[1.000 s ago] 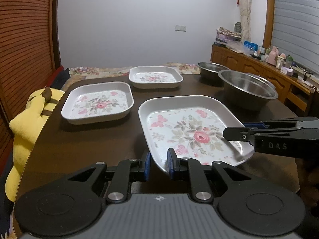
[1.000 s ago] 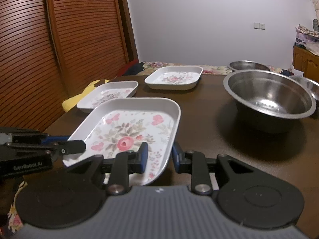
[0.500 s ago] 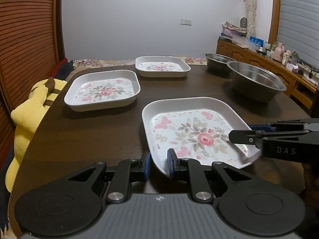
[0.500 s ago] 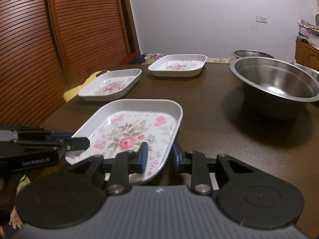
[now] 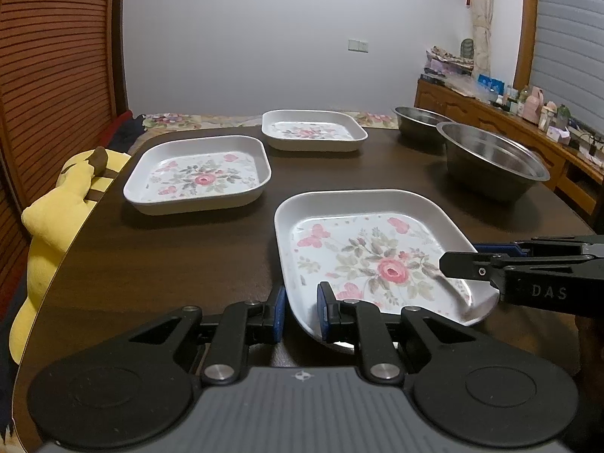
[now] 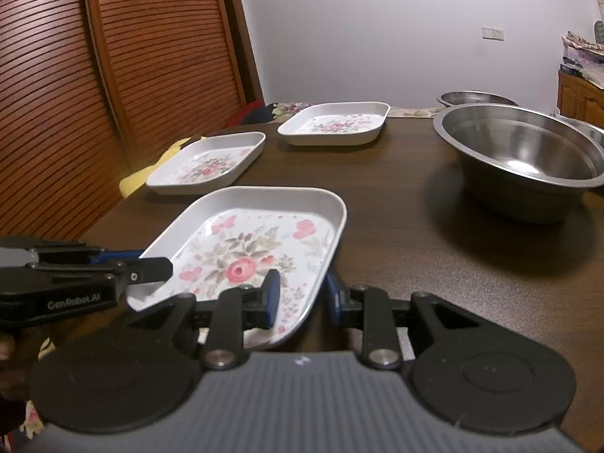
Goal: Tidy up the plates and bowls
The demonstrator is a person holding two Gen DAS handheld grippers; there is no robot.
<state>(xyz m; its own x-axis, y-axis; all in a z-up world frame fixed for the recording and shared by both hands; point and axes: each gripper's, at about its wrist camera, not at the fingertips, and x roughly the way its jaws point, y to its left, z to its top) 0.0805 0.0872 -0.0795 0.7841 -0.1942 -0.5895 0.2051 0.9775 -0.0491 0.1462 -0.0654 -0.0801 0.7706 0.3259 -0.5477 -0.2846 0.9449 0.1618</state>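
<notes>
Left wrist: floral plate (image 5: 372,260) rim pinched in left gripper (image 5: 301,311), right gripper (image 6: 301,296) likewise.

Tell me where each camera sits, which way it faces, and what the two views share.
Left wrist: on the left hand-held gripper, facing across the table; its fingers clamp the near floral plate; right hand-held gripper enters from the right.
Right wrist: on that right gripper, clamping the same plate's other corner; left gripper enters from the left.
Shared: all three plates, the steel bowls.
</notes>
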